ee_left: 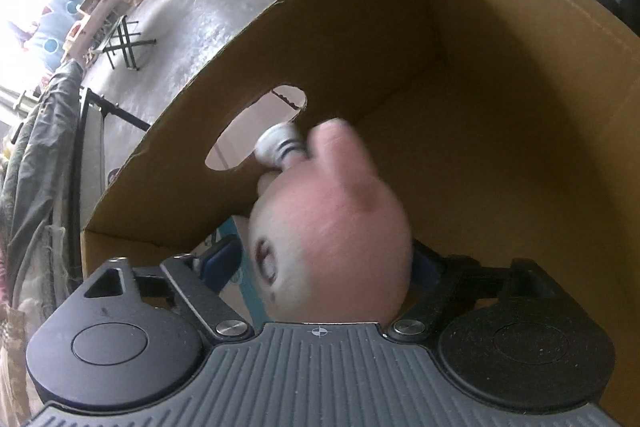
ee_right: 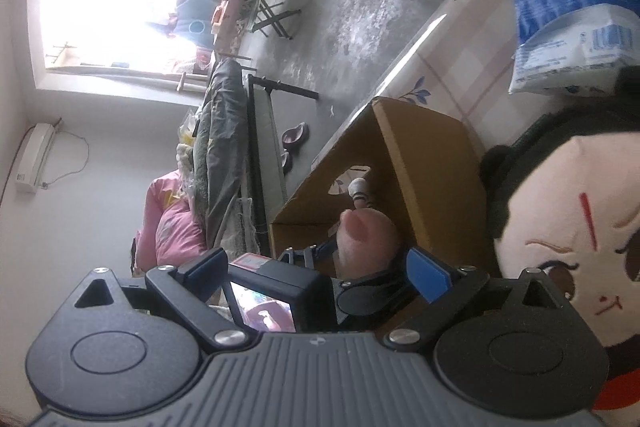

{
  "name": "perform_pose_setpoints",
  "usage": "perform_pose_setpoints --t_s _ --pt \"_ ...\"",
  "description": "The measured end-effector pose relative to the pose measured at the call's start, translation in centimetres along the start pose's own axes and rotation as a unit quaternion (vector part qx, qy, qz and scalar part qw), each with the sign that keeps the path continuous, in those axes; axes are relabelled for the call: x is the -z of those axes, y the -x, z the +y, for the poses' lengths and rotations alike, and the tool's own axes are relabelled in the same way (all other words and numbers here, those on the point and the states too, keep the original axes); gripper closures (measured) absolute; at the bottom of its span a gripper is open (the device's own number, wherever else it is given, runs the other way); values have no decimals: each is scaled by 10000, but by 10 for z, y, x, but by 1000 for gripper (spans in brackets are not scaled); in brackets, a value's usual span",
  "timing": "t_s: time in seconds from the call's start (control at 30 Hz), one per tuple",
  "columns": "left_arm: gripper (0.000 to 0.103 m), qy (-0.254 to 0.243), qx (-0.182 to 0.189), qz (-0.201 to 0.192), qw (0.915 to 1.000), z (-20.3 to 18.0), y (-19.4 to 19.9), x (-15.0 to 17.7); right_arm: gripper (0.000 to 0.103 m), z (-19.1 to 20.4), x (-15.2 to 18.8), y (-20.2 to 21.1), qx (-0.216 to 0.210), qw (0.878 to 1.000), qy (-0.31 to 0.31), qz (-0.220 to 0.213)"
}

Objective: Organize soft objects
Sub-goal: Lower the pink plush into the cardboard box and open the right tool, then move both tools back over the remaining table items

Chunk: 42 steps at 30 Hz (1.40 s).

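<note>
I had the cardboard box (ee_left: 460, 75) filling the view ahead of the left jaws, open side toward me, its handle cutout just beyond the fingertips. The big black-haired doll (ee_right: 568, 223) lay close on the outer side of the right jaws, touching neither finger as far as I could see. The pink plush (ee_left: 332, 223) sat between the left gripper (ee_left: 320, 259) fingers, its head nearest the camera and a white striped foot pointing toward the cutout. The left jaws stood wide; the plush was blurred, and I could not tell whether the pads pressed it. I judged this the release into the box. To do it well I wanted the plush fully past the rim and low against the box floor before backing out straight, so no limb snagged the cutout. The right gripper (ee_right: 320, 267) was spread wide and empty, well placed to swing toward the doll next.
</note>
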<state>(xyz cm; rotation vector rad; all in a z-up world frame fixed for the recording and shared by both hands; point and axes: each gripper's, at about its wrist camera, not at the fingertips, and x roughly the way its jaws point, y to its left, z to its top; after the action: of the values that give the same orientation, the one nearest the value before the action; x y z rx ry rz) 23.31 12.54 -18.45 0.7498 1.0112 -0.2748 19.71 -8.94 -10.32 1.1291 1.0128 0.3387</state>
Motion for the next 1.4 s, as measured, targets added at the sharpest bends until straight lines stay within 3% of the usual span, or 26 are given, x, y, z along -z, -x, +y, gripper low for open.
perform_pose_setpoints --t_s 0.1,0.47,0.63,0.9,1.07,1.23,1.4 --pt "6 77 22 15 10000 5 7 0 5 0 -1 3 14 10000 24 -9" --pt "6 892 277 0 9956 15 30 8 5 -5 -3 5 18 10000 9 67" --pt "7 906 -135 303 9953 4 20 6 5 -3 -2 5 26 9999 55 97" --pt "6 1345 -78 345 9903 22 45 12 5 -3 0 24 -83 9998 184 5" --pt "6 2157 -36 286 9760 52 85 21 5 -7 12 51 -205 9990 389 11" --pt "6 3187 157 215 9475 84 135 33 5 -21 25 84 -352 9980 502 185" --pt "6 3695 258 208 9287 70 195 31 5 -39 30 142 -34 9963 721 471"
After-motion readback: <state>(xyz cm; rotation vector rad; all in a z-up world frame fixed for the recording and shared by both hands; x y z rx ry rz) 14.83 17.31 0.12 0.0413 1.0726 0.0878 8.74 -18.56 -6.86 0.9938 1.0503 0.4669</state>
